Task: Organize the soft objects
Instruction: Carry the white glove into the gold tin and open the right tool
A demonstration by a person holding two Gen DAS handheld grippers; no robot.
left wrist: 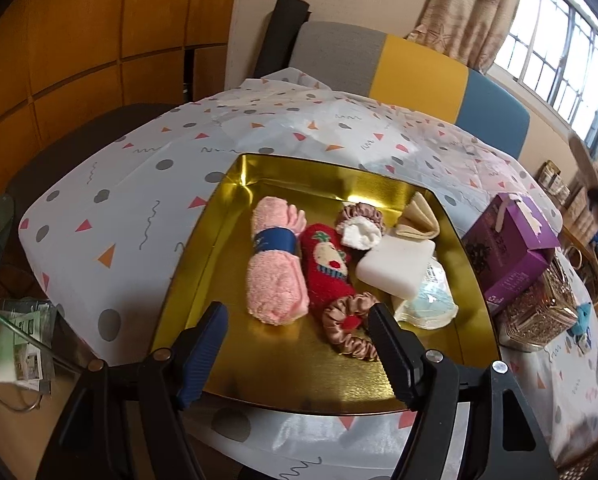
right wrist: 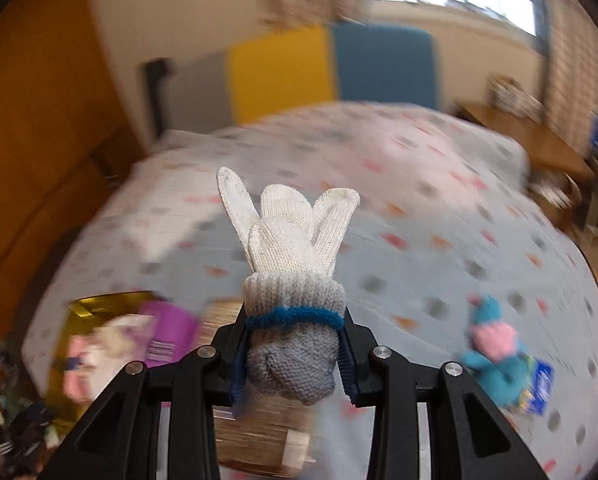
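Glove aloft, tray waiting

Left wrist view: left gripper (left wrist: 295,344) stands open and empty over the gold tray (left wrist: 227,216). Right wrist view: right gripper (right wrist: 293,356) pinches the rolled white glove (right wrist: 291,248), fingers toward twelve o'clock; the tray lies at eight o'clock.

A patterned tablecloth (left wrist: 147,184) is spread over the table — a purple carton (left wrist: 511,248) and a glittered box (left wrist: 539,312) are set on it. Beyond, a grey-yellow-blue chair back (left wrist: 411,76) and a barred window (left wrist: 571,52) are observed.
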